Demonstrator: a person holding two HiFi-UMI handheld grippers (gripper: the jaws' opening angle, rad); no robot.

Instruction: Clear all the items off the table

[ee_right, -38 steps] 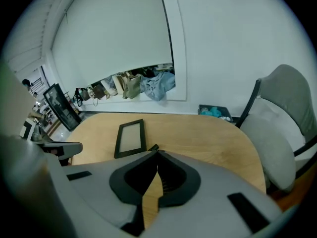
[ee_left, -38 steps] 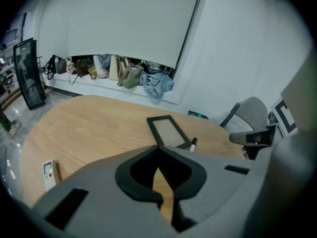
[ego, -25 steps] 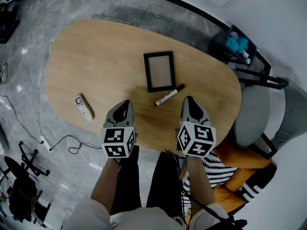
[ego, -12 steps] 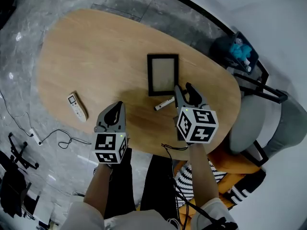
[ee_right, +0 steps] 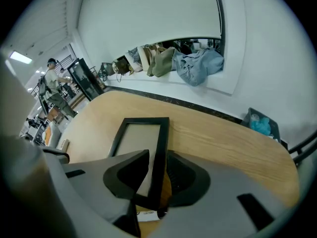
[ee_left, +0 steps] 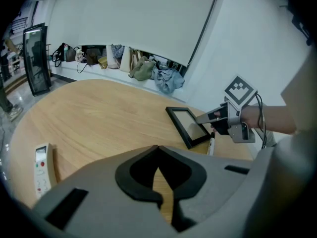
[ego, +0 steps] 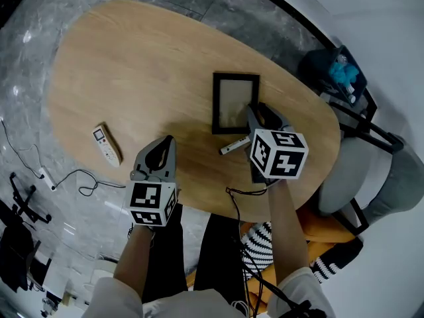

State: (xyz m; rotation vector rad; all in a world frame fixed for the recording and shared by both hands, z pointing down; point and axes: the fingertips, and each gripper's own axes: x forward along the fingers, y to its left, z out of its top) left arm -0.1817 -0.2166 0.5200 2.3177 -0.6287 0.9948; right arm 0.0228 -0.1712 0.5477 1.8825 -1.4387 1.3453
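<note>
A black picture frame (ego: pixel 235 101) lies flat on the oval wooden table (ego: pixel 132 65). My right gripper (ego: pixel 262 111) is at the frame's near right corner. Its jaws have just been closing. In the right gripper view the frame's right bar (ee_right: pixel 159 133) fills the gap of the gripper (ee_right: pixel 158 155), a pad on each side. A white marker (ego: pixel 232 146) with a black cap lies just in front of the frame, under that gripper. A white remote (ego: pixel 106 144) rests at the table's left edge. My left gripper (ego: pixel 162 144) hovers over the near edge, shut and empty (ee_left: pixel 157 150).
A grey chair (ego: pixel 358 171) and an orange and striped cushion (ego: pixel 311 234) stand right of the table. A dark rack with teal things (ego: pixel 334 71) is at the far right. A cable (ego: pixel 86 181) trails on the marble floor at the left.
My right gripper has moved forward and down from the near edge to the frame's near right corner, and its jaws have opened round the bar. The left gripper has barely shifted.
</note>
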